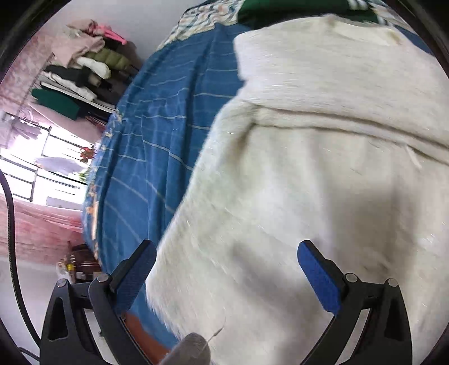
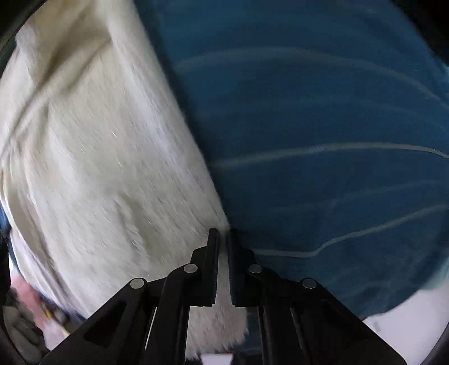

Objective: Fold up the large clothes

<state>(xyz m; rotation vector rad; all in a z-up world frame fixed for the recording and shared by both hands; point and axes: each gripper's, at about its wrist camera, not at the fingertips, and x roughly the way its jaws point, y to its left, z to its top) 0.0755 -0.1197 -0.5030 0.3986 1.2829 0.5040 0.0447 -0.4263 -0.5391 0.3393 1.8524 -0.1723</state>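
A large cream-white fuzzy garment [image 1: 322, 168] lies spread on a bed with a blue striped cover [image 1: 157, 134]. My left gripper [image 1: 227, 252] is open, its blue-padded fingers [image 1: 317, 275] wide apart just above the garment's near edge, holding nothing. In the right wrist view the same garment [image 2: 92, 157] fills the left half over the blue cover [image 2: 322, 140]. My right gripper [image 2: 223, 235] is shut on the garment's edge, with white fabric pinched between its black fingers [image 2: 213, 261]. Both views are motion-blurred.
A rack with stacked folded clothes [image 1: 81, 61] stands beyond the bed at the left, by a bright window [image 1: 47, 162]. A dark green item [image 1: 294, 11] lies at the bed's far end. The bed's edge and pale floor [image 2: 407, 314] show at lower right.
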